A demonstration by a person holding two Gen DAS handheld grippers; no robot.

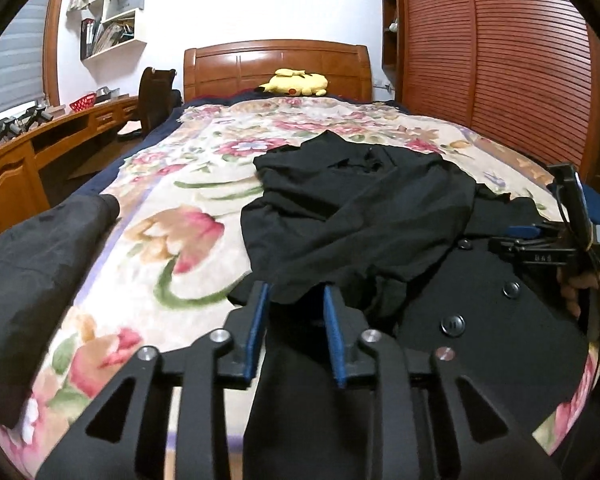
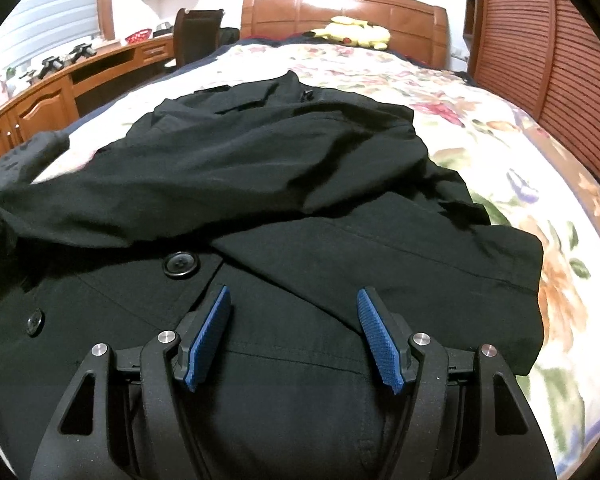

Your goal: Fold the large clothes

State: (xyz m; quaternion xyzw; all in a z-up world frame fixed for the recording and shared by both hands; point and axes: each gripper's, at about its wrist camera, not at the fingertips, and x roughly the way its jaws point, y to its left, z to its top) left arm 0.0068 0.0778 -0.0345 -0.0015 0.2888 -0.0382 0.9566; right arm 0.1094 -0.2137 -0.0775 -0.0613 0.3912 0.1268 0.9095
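A large black buttoned coat (image 1: 380, 216) lies rumpled on the flowered bedspread (image 1: 160, 184), with its upper part and a sleeve folded down over the button front. My left gripper (image 1: 296, 292) is open, its blue pads (image 1: 256, 328) on either side of the coat's near left edge, which hangs between them without being pinched. My right gripper (image 2: 294, 300) is open wide just above the coat's lower front (image 2: 300, 264), near a large button (image 2: 181, 264). The right gripper also shows in the left wrist view (image 1: 540, 240), held at the coat's right side.
A dark grey garment (image 1: 32, 264) lies at the bed's near left. A yellow plush toy (image 1: 294, 82) sits by the wooden headboard (image 1: 276, 64). A wooden desk (image 1: 52, 136) and chair (image 1: 156, 96) stand at left, and a slatted wardrobe (image 1: 500, 60) at right.
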